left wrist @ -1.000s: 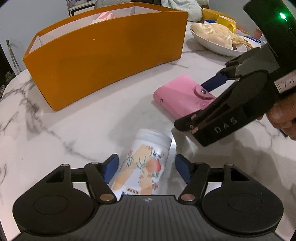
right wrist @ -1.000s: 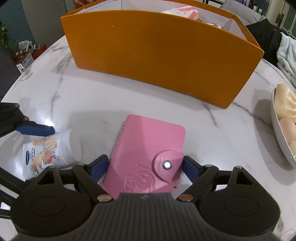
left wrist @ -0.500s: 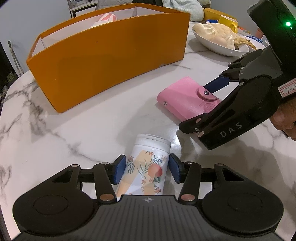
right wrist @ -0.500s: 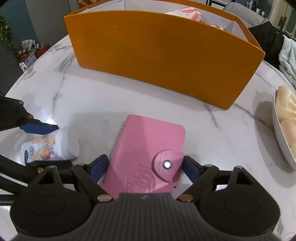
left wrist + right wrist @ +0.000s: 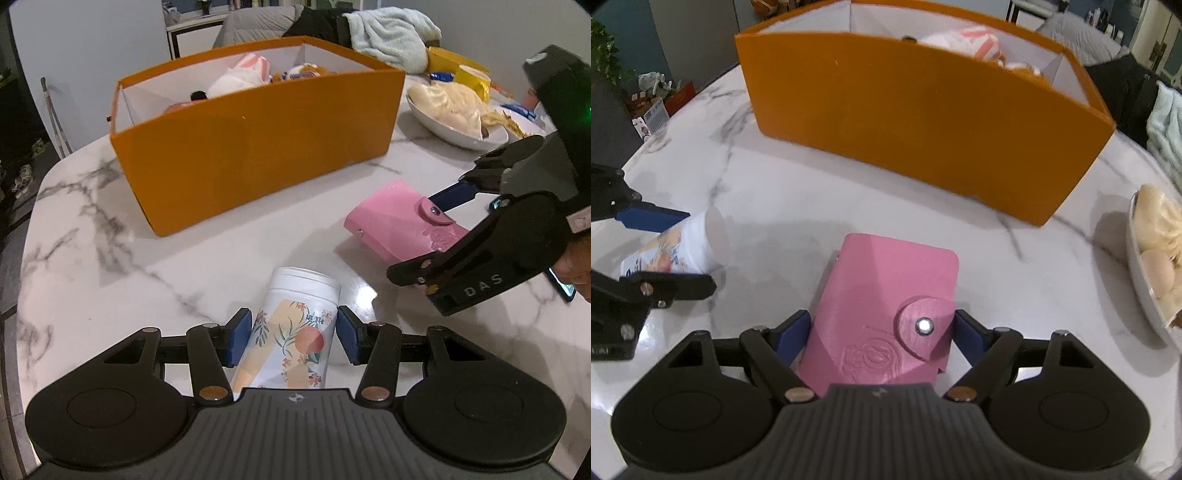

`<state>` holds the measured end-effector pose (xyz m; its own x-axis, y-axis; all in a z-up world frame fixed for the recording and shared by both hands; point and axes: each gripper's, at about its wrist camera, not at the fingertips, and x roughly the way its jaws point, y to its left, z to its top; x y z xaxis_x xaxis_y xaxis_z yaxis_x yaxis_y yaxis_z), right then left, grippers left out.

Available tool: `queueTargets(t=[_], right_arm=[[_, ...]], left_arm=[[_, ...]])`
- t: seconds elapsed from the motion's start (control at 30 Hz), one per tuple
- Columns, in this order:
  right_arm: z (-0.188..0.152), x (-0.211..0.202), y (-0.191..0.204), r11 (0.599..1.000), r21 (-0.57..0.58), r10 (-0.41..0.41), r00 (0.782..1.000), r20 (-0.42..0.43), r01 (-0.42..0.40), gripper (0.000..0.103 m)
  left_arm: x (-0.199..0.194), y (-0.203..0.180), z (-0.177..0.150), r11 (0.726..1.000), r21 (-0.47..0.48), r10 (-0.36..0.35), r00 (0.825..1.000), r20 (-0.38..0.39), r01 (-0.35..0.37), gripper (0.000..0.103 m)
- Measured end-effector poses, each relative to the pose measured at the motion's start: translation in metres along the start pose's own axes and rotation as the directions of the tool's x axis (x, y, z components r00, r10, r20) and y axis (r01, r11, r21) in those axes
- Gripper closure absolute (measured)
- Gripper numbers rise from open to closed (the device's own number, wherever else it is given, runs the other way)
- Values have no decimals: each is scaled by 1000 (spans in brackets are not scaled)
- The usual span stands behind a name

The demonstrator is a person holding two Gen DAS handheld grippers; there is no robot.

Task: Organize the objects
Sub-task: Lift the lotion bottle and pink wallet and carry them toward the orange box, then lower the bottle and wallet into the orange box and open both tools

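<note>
Pink and folded, a snap-closure card wallet (image 5: 882, 306) is held between the blue pads of the right gripper (image 5: 881, 330), whose jaws are closed against its two long edges; in the left wrist view the wallet appears raised and tilted above the desk (image 5: 110, 266), a shadow lying under it, so it is judged to be lifted clear, though contact at its far edge cannot be ruled out. A white bottle printed with flowers and a peach (image 5: 295, 328) is pinched across its body by the left gripper (image 5: 291, 338), jaws narrowed onto it, with its cap end pointing away toward the box; whether it is resting on the desk or just off it cannot be told. Beyond both things stands an orange box (image 5: 258, 147) with a white lining and dividers, in which several items are already lodged: something pink-and-white striped (image 5: 251, 70), a soft toy-like shape and a dark object, none clearly identifiable. The wallet and the bottle are both well apart from the box and outside it, so the sorting is judged partly done: some things are stowed, two are grasped but not yet carried over, and their compartments remain to be chosen. To the right, near the desk edge, a shallow white dish of pale food (image 5: 454, 110) is seen, with a yellow mug (image 5: 474, 79) and a light towel (image 5: 391, 33) behind it; these are judged not to belong to the sorting.
</note>
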<state>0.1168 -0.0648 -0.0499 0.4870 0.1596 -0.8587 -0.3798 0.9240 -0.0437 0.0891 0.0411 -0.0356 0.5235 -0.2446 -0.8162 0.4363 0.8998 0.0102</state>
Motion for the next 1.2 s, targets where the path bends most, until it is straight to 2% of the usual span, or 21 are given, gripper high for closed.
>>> queueTargets(t=[0.17, 0.4, 0.53, 0.7, 0.93, 1.2], right_arm=[[6, -30, 2, 1000, -29, -4, 996, 84, 6, 20], [27, -75, -12, 998, 33, 47, 980, 195, -55, 20], [45, -94, -20, 995, 64, 54, 965, 258, -73, 20], [72, -110, -27, 996, 69, 29, 943, 332, -55, 20], [117, -104, -44, 994, 111, -26, 922, 385, -19, 20], [158, -69, -74, 981, 191, -45, 924, 379, -31, 20]], left_arm=[[-20, 9, 7, 999, -41, -22, 999, 47, 24, 45], [-49, 15, 31, 999, -46, -18, 993, 118, 23, 45], [-52, 16, 56, 999, -38, -3, 989, 148, 9, 44], [-49, 21, 95, 999, -47, 19, 981, 194, -10, 45], [-42, 36, 145, 996, -71, 77, 968, 239, -62, 44], [-14, 54, 183, 989, -111, 119, 963, 242, -94, 45]])
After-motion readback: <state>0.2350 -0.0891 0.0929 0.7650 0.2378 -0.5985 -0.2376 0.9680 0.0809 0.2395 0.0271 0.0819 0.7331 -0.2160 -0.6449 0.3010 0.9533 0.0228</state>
